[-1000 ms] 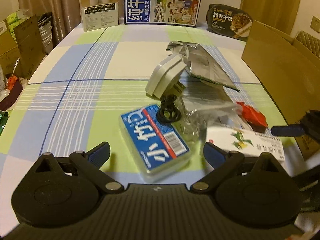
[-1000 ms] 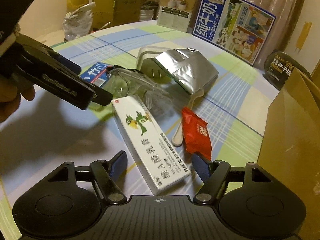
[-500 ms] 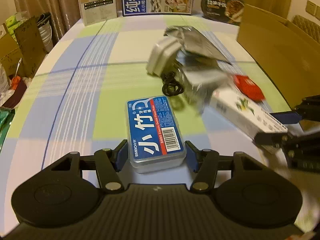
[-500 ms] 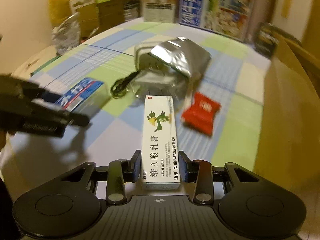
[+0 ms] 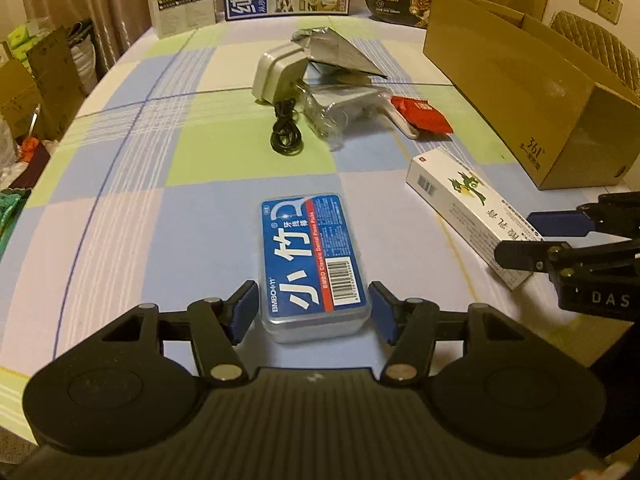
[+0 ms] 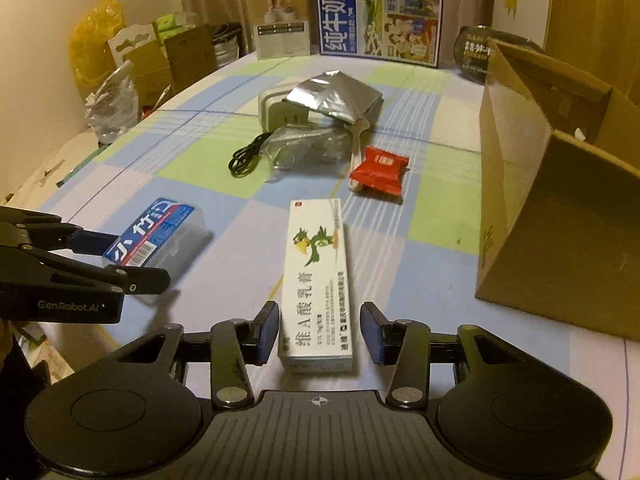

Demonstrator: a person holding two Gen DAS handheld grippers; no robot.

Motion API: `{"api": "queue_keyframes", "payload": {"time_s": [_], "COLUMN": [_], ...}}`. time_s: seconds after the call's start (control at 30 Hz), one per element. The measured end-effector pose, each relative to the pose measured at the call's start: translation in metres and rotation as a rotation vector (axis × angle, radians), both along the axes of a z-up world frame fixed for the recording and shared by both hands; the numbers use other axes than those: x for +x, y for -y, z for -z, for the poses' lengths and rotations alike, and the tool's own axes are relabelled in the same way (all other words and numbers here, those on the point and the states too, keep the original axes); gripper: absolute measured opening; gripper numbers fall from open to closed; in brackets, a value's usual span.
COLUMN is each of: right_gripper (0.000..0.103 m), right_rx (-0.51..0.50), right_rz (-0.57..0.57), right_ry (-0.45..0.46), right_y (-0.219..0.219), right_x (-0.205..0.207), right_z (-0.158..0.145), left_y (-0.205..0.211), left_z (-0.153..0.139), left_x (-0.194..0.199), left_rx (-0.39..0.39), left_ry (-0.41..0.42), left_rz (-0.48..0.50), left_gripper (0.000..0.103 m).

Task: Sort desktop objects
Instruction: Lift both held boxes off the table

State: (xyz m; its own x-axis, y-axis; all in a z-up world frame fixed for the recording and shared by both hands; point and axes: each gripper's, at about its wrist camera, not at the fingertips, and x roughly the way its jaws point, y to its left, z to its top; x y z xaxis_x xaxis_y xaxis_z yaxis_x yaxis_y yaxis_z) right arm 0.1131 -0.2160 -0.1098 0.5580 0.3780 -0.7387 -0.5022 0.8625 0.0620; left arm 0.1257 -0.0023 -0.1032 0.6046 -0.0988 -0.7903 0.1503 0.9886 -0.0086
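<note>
Through the left wrist view, we are straddling the blue-labelled clear plastic dental floss box point(image 5: 313, 265) with the left hand-held gripper point(image 5: 313, 312). Its blue pads point(image 5: 243, 311) are standing just off the box's two long sides, so the jaws look released around it, not clenched. The box is lying flat on the checked blue, green and white table point(image 5: 192, 168), near its front edge. We judge that we are dragging single items out of the pile; the next move is calling for a firm squeeze and a lift towards the open brown cardboard box point(image 5: 532, 92) at the right. Its inside is hidden from here.

Through the right wrist view, the right hand-held gripper point(image 6: 319, 338) is framing the near end of the long white ointment carton with a green bird point(image 6: 317, 280). Its jaws are opening, and small gaps are showing on both sides, so nothing is being held. The carton is lying flat, pointing away from us, beside the cardboard box point(image 6: 532, 216), whose contents we cannot make out. Beyond it, the red snack packet point(image 6: 379, 168), the coiled black cable point(image 6: 246, 158) and the crumpled silver foil pouch point(image 6: 334, 96) are waiting unsorted.
</note>
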Motion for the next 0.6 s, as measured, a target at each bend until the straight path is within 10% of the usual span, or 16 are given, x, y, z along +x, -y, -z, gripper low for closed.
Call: {"api": "queue_keyframes", "payload": {"time_s": [0.6], "right_gripper": [0.058], "right_rx": [-0.043], "right_rz": [-0.042], "right_ry": [0.04], "right_y": [-0.016], "right_x": [0.02], "right_z": [0.016], "left_y": [0.008], "left_z": [0.01], "left_x": [0.012], "left_rx": [0.047], "left_ry": [0.051], "left_rz": [-0.027], "left_gripper": [0.053]}}
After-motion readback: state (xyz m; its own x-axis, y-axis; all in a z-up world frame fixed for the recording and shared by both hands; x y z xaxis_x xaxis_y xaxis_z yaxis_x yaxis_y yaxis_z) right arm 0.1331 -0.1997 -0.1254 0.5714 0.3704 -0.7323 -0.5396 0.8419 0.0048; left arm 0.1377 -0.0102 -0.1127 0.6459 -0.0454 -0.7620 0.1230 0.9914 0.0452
